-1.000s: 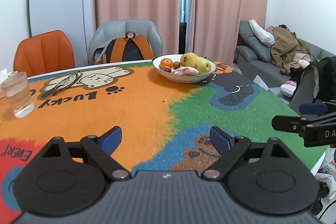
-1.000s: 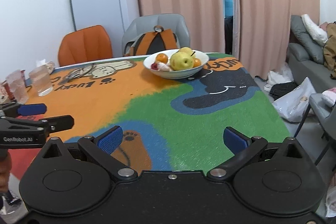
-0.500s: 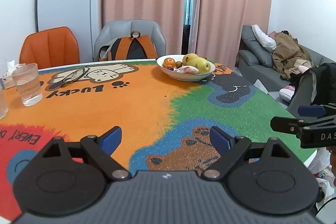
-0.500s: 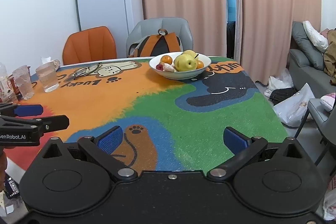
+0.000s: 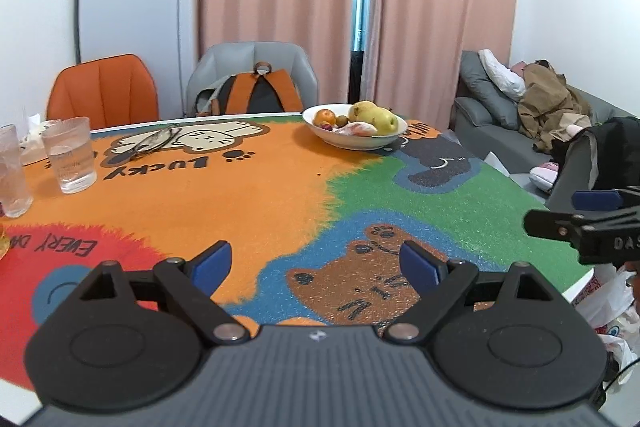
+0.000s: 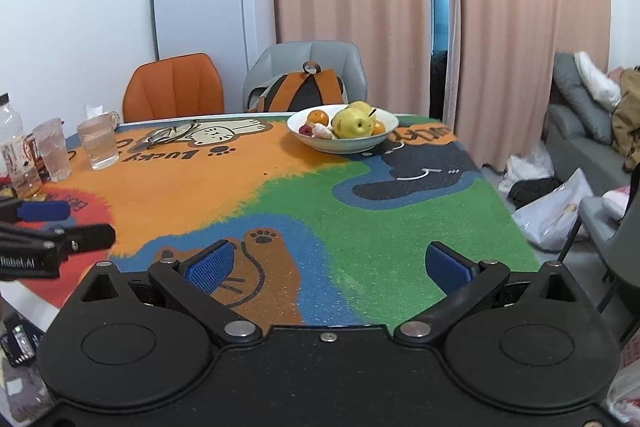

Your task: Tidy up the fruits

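- Left hand-held gripper [image 5: 316, 263]: jaws wide apart, holding nothing, above the desk [image 5: 248, 195].
- Right hand-held gripper [image 6: 334, 261]: same, empty.
- Bowl [image 6: 343, 143] of fruits [image 6: 352, 123] at 12 o'clock, far edge.

Bare mat [image 6: 304, 187] lies between the near edge and the far fruit bowl [image 6: 344, 143], while drinking glasses [image 5: 70, 155] and a pair of spectacles [image 5: 154, 141] crowd the far left side.

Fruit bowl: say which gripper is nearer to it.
Right, slightly. The bowl stands at the table's far end; the right gripper faces it almost straight on, the left gripper sits farther left, and both are open and well short.
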{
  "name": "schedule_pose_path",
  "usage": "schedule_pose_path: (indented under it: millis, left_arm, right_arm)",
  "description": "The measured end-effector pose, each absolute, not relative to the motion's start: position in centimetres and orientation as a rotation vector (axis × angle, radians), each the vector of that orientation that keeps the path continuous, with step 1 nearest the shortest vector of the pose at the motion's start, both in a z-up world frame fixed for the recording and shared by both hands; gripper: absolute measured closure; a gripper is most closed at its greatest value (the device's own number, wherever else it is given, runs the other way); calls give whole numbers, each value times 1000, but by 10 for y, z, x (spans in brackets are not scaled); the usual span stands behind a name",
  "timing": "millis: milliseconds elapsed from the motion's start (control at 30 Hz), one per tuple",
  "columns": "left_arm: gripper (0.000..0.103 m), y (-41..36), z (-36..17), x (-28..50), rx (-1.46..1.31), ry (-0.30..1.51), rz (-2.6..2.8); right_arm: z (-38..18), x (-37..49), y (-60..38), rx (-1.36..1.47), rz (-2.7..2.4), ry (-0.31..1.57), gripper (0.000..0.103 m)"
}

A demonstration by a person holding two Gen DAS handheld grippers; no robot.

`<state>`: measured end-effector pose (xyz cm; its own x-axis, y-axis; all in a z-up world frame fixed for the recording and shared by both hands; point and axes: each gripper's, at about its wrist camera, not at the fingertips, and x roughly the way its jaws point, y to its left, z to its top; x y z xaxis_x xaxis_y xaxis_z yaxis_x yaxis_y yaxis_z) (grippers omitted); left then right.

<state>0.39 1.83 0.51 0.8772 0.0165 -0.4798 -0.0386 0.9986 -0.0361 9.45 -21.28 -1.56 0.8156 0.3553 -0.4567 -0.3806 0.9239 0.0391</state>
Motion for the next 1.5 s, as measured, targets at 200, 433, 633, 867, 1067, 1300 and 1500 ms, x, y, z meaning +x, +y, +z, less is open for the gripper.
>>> schedule_pose_path:
  millis: [200, 433, 633, 867, 1067, 1300, 1500]
  left_arm:
    - [13, 19, 9, -1, -34, 492, 46]
    - [9, 15, 13, -7, -3, 458, 58]
    - [6, 15, 16, -9, -8, 441, 58]
    - [3, 16, 17, -9, -23, 438, 60]
    - [0, 16, 17, -11, -35, 433, 63]
    - [0, 15, 16, -11, -38, 432, 66]
    - [0, 17, 16, -11, -45, 426, 74]
  right_arm:
    - [-11, 87, -216, -66, 390, 456, 0]
    - [-9, 81, -217, -81, 398, 434, 0]
    - [-12, 81, -215, -88, 406, 438, 0]
    - [-11, 78, -215, -100, 406, 429, 0]
    - [-10, 77, -213, -105, 406, 426, 0]
    - [-10, 77, -213, -106, 411, 426, 0]
    - [-10, 77, -213, -110, 412, 425, 0]
